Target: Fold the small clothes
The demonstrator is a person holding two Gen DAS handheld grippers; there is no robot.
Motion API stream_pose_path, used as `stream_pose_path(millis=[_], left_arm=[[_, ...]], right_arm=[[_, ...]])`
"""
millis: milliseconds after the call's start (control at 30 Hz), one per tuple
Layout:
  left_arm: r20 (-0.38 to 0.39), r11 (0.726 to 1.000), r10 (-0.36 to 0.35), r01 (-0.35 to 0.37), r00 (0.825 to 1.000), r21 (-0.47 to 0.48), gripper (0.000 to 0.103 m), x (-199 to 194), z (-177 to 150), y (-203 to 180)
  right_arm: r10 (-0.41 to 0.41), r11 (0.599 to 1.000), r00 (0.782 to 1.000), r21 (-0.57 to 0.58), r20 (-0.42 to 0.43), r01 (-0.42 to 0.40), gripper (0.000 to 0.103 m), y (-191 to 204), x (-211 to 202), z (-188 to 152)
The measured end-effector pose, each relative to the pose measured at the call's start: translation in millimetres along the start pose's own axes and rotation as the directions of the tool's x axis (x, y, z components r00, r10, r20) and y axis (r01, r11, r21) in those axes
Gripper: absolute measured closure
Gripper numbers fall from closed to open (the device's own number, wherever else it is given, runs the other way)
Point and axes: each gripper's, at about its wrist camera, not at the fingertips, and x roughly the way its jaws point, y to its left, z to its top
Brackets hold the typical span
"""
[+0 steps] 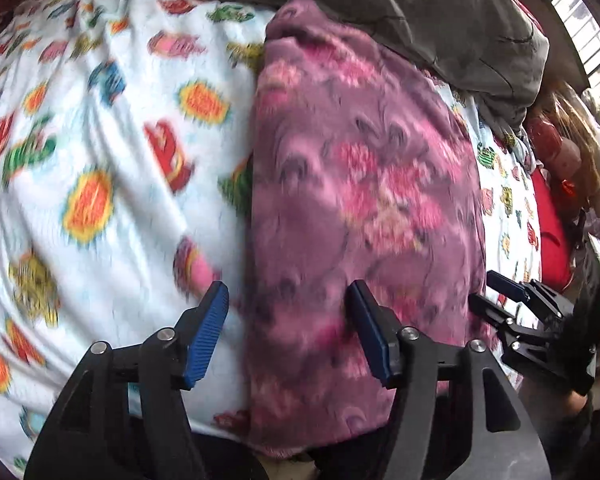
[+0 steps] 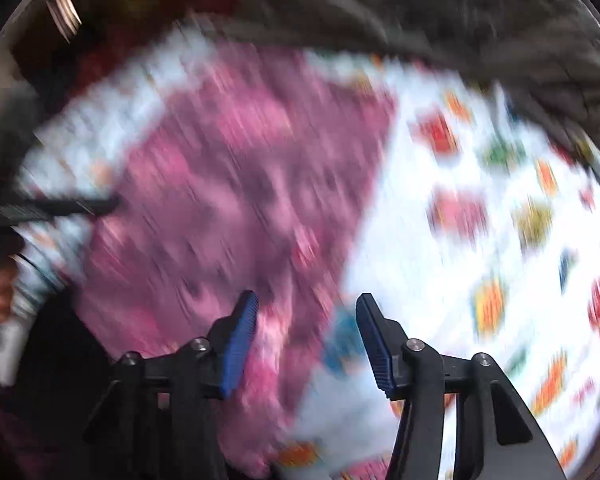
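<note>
A pink and purple fleece garment (image 1: 352, 208) lies in a long folded strip on a white blanket with a colourful print (image 1: 100, 120). My left gripper (image 1: 288, 300) is open and empty above the garment's near left edge. My right gripper (image 1: 496, 292) shows at the right of the left wrist view, beside the garment's right edge. In the blurred right wrist view the right gripper (image 2: 306, 312) is open and empty over the garment's (image 2: 220, 184) near right edge. The left gripper's finger (image 2: 60, 206) shows at the far left there.
A grey-brown cloth (image 1: 440, 12) lies bunched behind the garment, and shows in the right wrist view (image 2: 420, 8) too. Soft toys and a red cushion (image 1: 552, 236) sit at the right. A window (image 1: 588, 28) is at the upper right.
</note>
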Motion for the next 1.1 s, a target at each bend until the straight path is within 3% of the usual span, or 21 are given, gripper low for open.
stream_pose_path(millis=[67,133,200,233,267,500,667,800,1100], left_arm=[[0.024,1.000,0.014,-0.015,1.000,0.016,0.042,-12,-10,0],[0.077,0.996,0.072,-0.076,0.994,0.053,0.042,-29,-21,-2],[0.128,0.988,0.129,-0.139,0.983,0.072,0.041,-36,-33,0],[0.145,0.982,0.159,-0.172,0.977,0.080,0.041,-41,-38,0],[0.154,0.977,0.180,-0.195,0.971,0.088,0.041,-44,-42,1],[0.263,0.917,0.325,-0.371,0.908,0.148,0.040,-64,-75,-2],[0.313,0.893,0.344,-0.411,0.885,0.181,0.037,-75,-88,-10],[0.324,0.887,0.334,-0.411,0.885,0.209,0.037,-79,-96,-15],[0.320,0.902,0.249,-0.339,0.914,0.266,0.037,-84,-106,-32]], right_arm=[[-0.019,0.997,0.999,0.074,0.029,0.017,0.044,0,-12,-8],[-0.098,0.989,0.995,0.115,0.023,0.095,0.043,1,-27,-13],[-0.202,0.974,0.979,0.115,0.032,0.197,0.027,9,-48,-26],[-0.246,0.964,0.969,0.114,0.033,0.241,0.012,14,-56,-31],[-0.280,0.954,0.959,0.118,0.035,0.274,0.006,15,-65,-37],[-0.393,0.917,0.908,0.143,0.147,0.373,0.001,40,-115,-84],[-0.399,0.914,0.898,0.167,0.188,0.371,0.001,49,-126,-94],[-0.394,0.914,0.896,0.191,0.203,0.359,0.001,50,-126,-88],[-0.376,0.917,0.901,0.224,0.217,0.329,0.001,50,-131,-90]])
